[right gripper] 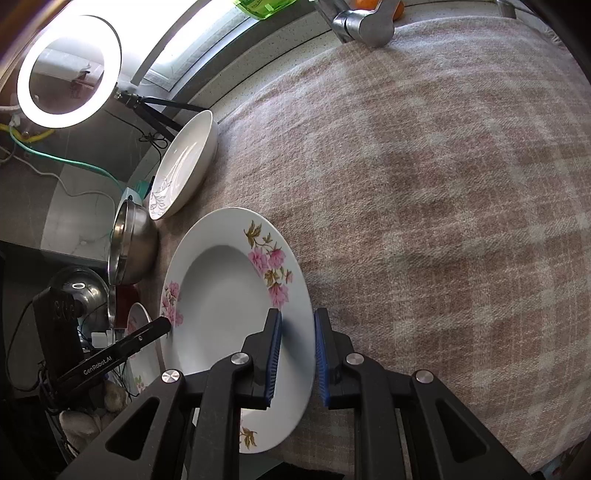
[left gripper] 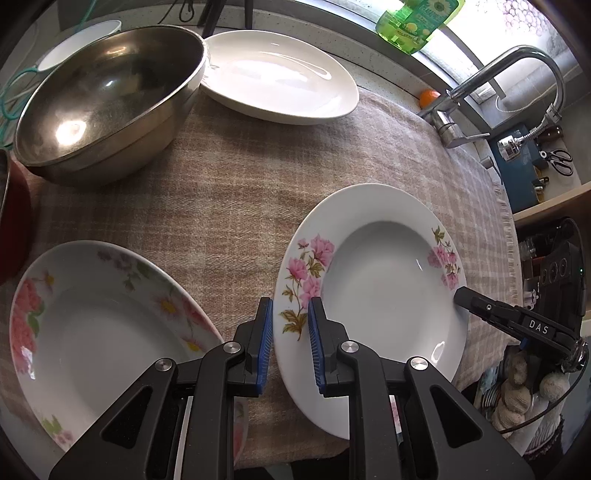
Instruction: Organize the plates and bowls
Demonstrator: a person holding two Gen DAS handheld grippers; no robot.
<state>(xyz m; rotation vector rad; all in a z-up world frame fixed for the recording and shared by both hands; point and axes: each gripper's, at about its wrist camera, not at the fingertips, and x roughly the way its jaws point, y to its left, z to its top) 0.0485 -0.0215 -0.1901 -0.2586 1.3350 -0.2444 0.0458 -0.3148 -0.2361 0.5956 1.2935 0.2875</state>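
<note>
A deep white plate with pink flowers [left gripper: 384, 280] [right gripper: 218, 295] lies over the front part of the checked cloth [left gripper: 221, 192]. My left gripper [left gripper: 290, 301] is shut on its left rim, one pad above and one below. My right gripper [right gripper: 298, 312] is shut on the opposite rim, and its fingertip [left gripper: 461, 295] shows at the plate's right edge. A second flowered plate [left gripper: 92, 317] rests at the front left. A steel bowl [left gripper: 107, 96] and a plain white oval plate [left gripper: 277, 74] stand at the back.
A white bowl [left gripper: 81, 40] sits behind the steel bowl, and a dark red dish [left gripper: 11, 221] is at the far left. A faucet [left gripper: 498, 85], an orange [left gripper: 428, 98] and a green bottle [left gripper: 417, 22] line the window side. A ring light [right gripper: 70, 70] stands beyond the plates.
</note>
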